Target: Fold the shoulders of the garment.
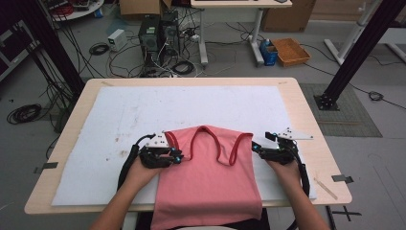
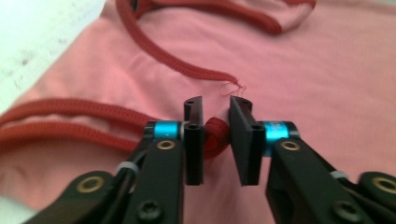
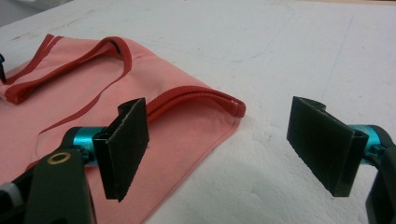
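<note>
A pink tank top (image 1: 206, 177) with red trim lies flat on the white sheet (image 1: 143, 110), and its hem hangs over the table's front edge. My left gripper (image 1: 177, 157) is at the top's left armhole. In the left gripper view its jaws (image 2: 216, 116) are shut on a bunched fold of the red trim (image 2: 215, 135). My right gripper (image 1: 257, 146) sits beside the top's right shoulder strap. In the right gripper view it (image 3: 218, 114) stands wide open, low over the sheet. The strap's corner (image 3: 233, 105) lies just beyond the gap, and nothing is between the jaws.
The wooden table (image 1: 306, 110) carries the sheet, with a thin wooden stick (image 1: 325, 188) near its right front corner. Beyond the far edge are computers (image 1: 158, 31), loose cables, an orange box (image 1: 290, 51) and a black frame post (image 1: 359, 52).
</note>
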{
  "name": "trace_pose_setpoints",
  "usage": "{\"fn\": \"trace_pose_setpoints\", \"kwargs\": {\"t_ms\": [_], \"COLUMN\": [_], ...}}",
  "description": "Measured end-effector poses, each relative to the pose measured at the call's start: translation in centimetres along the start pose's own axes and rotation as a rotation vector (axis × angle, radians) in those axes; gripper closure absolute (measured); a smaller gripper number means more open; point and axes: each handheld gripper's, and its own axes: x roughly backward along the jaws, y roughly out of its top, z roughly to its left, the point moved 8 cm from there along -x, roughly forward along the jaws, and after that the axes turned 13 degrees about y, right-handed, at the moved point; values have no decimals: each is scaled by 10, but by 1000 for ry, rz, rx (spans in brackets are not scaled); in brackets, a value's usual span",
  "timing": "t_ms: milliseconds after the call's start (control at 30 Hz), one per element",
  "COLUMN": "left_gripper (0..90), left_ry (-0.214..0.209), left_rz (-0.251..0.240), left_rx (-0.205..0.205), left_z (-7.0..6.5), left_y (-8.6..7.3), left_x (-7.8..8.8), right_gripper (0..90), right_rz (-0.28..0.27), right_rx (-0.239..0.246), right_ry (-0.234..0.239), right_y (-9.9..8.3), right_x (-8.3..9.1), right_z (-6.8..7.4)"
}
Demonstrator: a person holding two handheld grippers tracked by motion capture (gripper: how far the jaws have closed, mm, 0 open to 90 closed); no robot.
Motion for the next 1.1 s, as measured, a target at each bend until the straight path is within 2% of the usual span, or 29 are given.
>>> {"fn": "trace_pose_setpoints", "kwargs": {"t_ms": [67, 167, 333, 467, 600, 633, 700, 800, 967, 1100], "left_gripper": [814, 833, 834, 832, 807, 762, 594, 411, 289, 212], "left_ry": [-5, -16, -17, -15, -14, -7, 20, 60, 116, 154], "left_rz": [19, 25, 30, 67, 66, 60, 47, -11, -128, -159], "left_rx": [4, -12, -25, -18, -22, -22, 2, 44, 126, 151], "left_z": [-1, -3, -3, -1, -1, -1, 2, 11, 26, 37], "left_y": [-3, -3, -4, -13, -12, -11, -8, -2, 8, 9], "left_x": [0, 2, 11, 11, 10, 9, 8, 12, 23, 27], "right_gripper": [208, 208, 208, 208, 208, 208, 208, 208, 208, 208], "right_rz": [-1, 0, -3, -1, -1, -1, 0, -2, -1, 1], "right_rx": [5, 8, 5, 4, 5, 5, 4, 4, -2, -6], "right_ry": [1, -3, -1, -1, -1, -2, -1, 0, 4, 5], "right_y": [0, 0, 0, 0, 0, 0, 0, 0, 0, 0], "right_x": [0, 0, 0, 0, 0, 0, 0, 0, 0, 0], "right_z": [0, 0, -1, 0, -1, -1, -1, -1, -1, -1]}}
